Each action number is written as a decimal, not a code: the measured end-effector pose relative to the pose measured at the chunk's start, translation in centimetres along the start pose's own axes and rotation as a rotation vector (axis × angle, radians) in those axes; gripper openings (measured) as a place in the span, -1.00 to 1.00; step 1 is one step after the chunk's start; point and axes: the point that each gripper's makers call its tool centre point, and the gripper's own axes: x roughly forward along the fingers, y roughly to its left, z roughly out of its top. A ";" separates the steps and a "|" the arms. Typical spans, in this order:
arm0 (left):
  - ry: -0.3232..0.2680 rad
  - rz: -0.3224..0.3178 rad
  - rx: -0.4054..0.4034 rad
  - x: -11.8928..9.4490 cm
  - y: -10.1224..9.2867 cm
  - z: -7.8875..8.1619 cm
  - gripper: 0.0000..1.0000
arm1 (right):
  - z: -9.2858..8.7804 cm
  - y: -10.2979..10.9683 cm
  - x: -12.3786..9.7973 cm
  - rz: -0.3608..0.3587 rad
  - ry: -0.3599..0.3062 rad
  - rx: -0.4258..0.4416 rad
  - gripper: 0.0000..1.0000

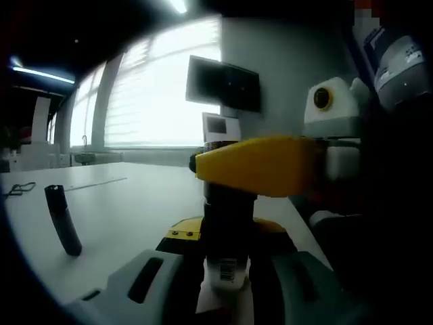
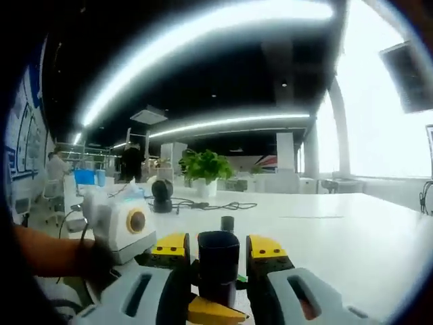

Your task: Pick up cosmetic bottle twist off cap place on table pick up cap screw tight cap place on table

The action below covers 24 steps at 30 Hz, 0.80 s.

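Two-handed cap stage, with the cosmetic bottle point(image 1: 227, 261) raised above the white counter point(image 1: 128, 203), not resting on it.

Left hand-held gripper point(image 1: 226, 271): clenched on the lower body of the bottle, pale label end nearest the camera, dark upper part rising between the jaws.

Right hand-held gripper point(image 1: 270, 166): crossing the left gripper view from the right, yellow jaw lying across the top of the bottle. In the right gripper view, right hand-held gripper point(image 2: 218, 261) grasping the dark cap point(image 2: 218, 261) squarely between its two yellow pads, left hand-held gripper's yellow tip showing just beneath.

Step in hand: turning the cap on the bottle neck. Cap apparently sitting on the neck; whether loosening or tightening, not decidable from these views, and no thread gap showing.

Next move calling for: holding the bottle body steady on the left while rotating the right about the bottle's long axis, keeping both axes in line to avoid cross-threading or tilting the bottle out of the grip; then either lifting the cap clear or lowering the bottle upright onto the counter.

Also standing on the counter: a slim dark stick-like object point(image 1: 63, 220), leaning, toward the far left side; a small dark cylinder point(image 2: 227, 223) beyond the cap; a potted plant point(image 2: 205, 167) near the far edge.
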 end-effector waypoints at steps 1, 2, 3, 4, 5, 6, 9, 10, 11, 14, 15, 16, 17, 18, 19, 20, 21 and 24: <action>0.000 0.000 0.000 0.0 0.0 0.0 -0.70 | 0.4 -0.1 -0.1 0.004 -0.012 -0.010 -0.42; 0.000 0.000 0.000 0.0 0.0 0.0 -0.70 | 1.1 -0.1 -0.2 0.026 -0.036 -0.028 -0.42; 0.000 0.000 -0.001 0.0 0.0 0.0 -0.70 | 1.5 0.0 -0.2 0.044 -0.048 -0.041 -0.42; 0.000 0.000 -0.001 0.0 0.0 0.0 -0.70 | 1.8 -0.1 -0.2 0.054 -0.051 -0.049 -0.42; 0.000 0.000 -0.001 0.0 -0.1 0.0 -0.70 | 2.2 0.1 -0.2 0.089 -0.061 -0.060 -0.44; 0.000 0.000 -0.002 0.0 -0.1 0.0 -0.70 | 2.7 0.2 -0.2 0.127 -0.072 -0.063 -0.44; -0.001 0.000 -0.002 0.0 -0.1 0.0 -0.70 | 4.0 0.1 0.0 0.246 -0.070 -0.003 -0.45; -0.001 -0.001 -0.002 0.0 -0.1 0.0 -0.70 | 4.6 0.1 0.1 0.297 -0.077 0.006 -0.46; -0.001 -0.001 -0.002 0.0 -0.1 0.0 -0.70 | 4.8 0.2 0.2 0.349 -0.064 0.008 -0.46; -0.001 0.000 -0.002 0.0 -0.1 0.0 -0.70 | 4.8 0.5 0.4 0.513 -0.005 0.036 -0.65; -0.001 0.000 -0.003 0.0 -0.1 0.0 -0.70 | 4.9 0.5 0.5 0.537 0.004 0.039 -0.65; -0.001 0.000 -0.004 0.0 -0.1 0.0 -0.70 | 5.0 0.6 0.5 0.561 0.002 0.026 -0.64; -0.001 0.000 -0.004 0.0 -0.1 0.0 -0.70 | 5.0 1.1 0.3 0.622 0.000 0.027 -0.62; -0.001 0.000 -0.005 0.0 -0.1 0.0 -0.70 | 4.8 1.1 0.2 0.658 0.017 0.041 -0.58; -0.001 -0.001 -0.005 0.0 -0.1 0.0 -0.70 | 4.8 1.2 0.3 0.686 0.016 0.034 -0.57; -0.001 -0.001 -0.006 0.0 -0.1 0.0 -0.70 | 4.3 1.5 0.0 0.758 0.027 0.019 -0.56; -0.002 -0.002 -0.007 0.0 -0.1 0.0 -0.70 | 3.9 1.3 0.2 0.765 0.045 0.024 -0.52; -0.002 -0.002 -0.006 0.0 -0.1 0.0 -0.70 | 3.0 1.8 0.0 0.875 0.075 0.002 -0.45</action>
